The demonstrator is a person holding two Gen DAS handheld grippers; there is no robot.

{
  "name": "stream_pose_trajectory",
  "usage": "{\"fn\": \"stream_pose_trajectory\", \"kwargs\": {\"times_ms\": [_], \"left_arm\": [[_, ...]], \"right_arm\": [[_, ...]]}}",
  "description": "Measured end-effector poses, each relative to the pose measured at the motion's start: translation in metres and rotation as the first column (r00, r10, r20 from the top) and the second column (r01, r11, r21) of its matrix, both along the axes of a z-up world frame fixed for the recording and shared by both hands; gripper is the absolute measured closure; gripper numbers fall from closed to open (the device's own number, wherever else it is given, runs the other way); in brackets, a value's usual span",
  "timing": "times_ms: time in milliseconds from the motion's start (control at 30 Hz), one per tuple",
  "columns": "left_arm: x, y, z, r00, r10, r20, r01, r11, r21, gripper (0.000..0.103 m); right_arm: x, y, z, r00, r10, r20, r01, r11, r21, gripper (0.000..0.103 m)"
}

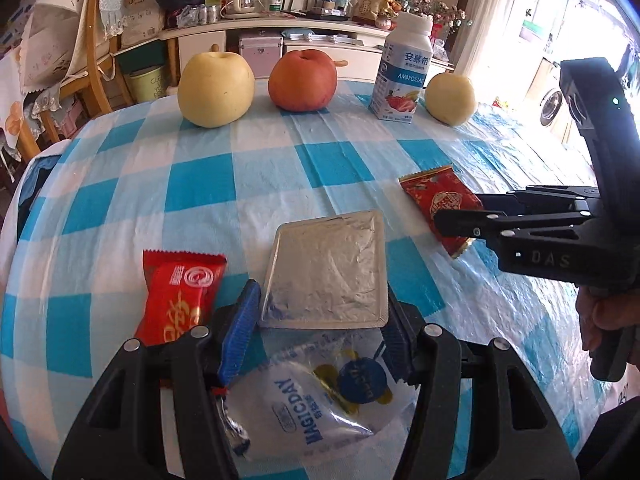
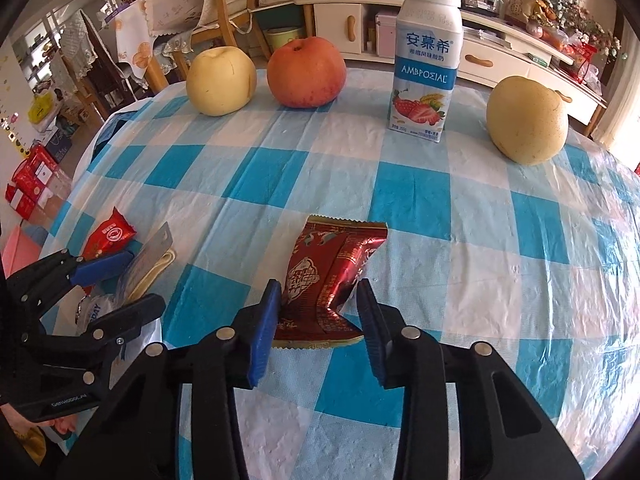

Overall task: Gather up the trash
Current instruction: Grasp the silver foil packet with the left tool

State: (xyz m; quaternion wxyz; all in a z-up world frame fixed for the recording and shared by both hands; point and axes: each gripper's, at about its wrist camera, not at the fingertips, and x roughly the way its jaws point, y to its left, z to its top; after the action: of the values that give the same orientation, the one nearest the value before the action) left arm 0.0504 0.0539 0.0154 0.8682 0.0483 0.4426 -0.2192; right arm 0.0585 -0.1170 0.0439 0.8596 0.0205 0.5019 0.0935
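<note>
Checked table (image 2: 420, 208), fruit (image 2: 306, 72), bottle (image 2: 426, 60), wrappers (image 2: 332, 276)

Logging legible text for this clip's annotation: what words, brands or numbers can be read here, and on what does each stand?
"AMBROSIAL": yogurt bottle, under Chinese characters "安慕希".
"MAGICDAY": clear plastic bag between the left tool's fingers.
"DAS": side of the right tool.
Dark red snack wrapper and bright red wrapper: Chinese print, too stylised to read.
Bottle's date stamp, small print and the left tool's side lettering: too blurred.
Silver foil lid: no text.
</note>
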Motion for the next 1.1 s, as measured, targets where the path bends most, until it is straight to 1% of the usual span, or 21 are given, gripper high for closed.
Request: {"fn": "stream_pose_trajectory", "kwargs": {"times_ms": [233, 333, 467, 567, 667, 733, 833, 867, 900, 967, 1100], "left_arm": [[-0.030, 0.020, 0.014, 0.999, 0.051, 0.019, -0.049, 0.996, -0.076, 0.044], [-0.041, 0.030, 0.020, 0.996, 0.081, 0.026, -0.078, 0.991, -0.112, 0.044], [-0.057, 0.044, 0.028, 0.993, 0.115, 0.038, -0.108, 0.982, -0.154, 0.044], [-0.067, 0.054, 0.033, 0.988, 0.143, 0.049, -0.133, 0.976, -0.172, 0.044], [-0.079, 0.067, 0.036, 0.983, 0.174, 0.051, -0.161, 0.966, -0.201, 0.044], [-0.086, 0.073, 0.037, 0.981, 0.187, 0.056, -0.172, 0.964, -0.205, 0.044], [-0.096, 0.083, 0.040, 0.976, 0.211, 0.062, -0.192, 0.956, -0.224, 0.044], [-0.099, 0.086, 0.040, 0.974, 0.217, 0.062, -0.198, 0.953, -0.231, 0.044], [-0.103, 0.089, 0.042, 0.972, 0.226, 0.067, -0.205, 0.950, -0.235, 0.044], [-0.108, 0.093, 0.044, 0.969, 0.236, 0.077, -0.212, 0.949, -0.232, 0.044], [-0.118, 0.099, 0.042, 0.968, 0.240, 0.074, -0.217, 0.948, -0.231, 0.044]], "right_arm": [[-0.013, 0.012, 0.008, 0.997, 0.069, 0.014, -0.069, 0.997, -0.037, 0.072], [-0.019, 0.020, 0.013, 0.995, 0.098, 0.020, -0.097, 0.995, -0.040, 0.075], [-0.029, 0.031, 0.020, 0.990, 0.133, 0.036, -0.130, 0.989, -0.066, 0.080], [-0.035, 0.037, 0.025, 0.989, 0.145, 0.043, -0.141, 0.987, -0.079, 0.085], [-0.041, 0.041, 0.029, 0.987, 0.153, 0.049, -0.148, 0.985, -0.092, 0.086], [-0.046, 0.042, 0.032, 0.986, 0.157, 0.055, -0.151, 0.984, -0.095, 0.087], [-0.054, 0.045, 0.040, 0.984, 0.166, 0.071, -0.160, 0.983, -0.088, 0.092], [-0.057, 0.046, 0.043, 0.982, 0.170, 0.079, -0.163, 0.982, -0.091, 0.095], [-0.061, 0.047, 0.046, 0.981, 0.175, 0.086, -0.166, 0.982, -0.093, 0.101], [-0.066, 0.048, 0.049, 0.980, 0.179, 0.091, -0.170, 0.981, -0.096, 0.101], [-0.072, 0.045, 0.047, 0.983, 0.161, 0.085, -0.152, 0.983, -0.106, 0.101]]}}
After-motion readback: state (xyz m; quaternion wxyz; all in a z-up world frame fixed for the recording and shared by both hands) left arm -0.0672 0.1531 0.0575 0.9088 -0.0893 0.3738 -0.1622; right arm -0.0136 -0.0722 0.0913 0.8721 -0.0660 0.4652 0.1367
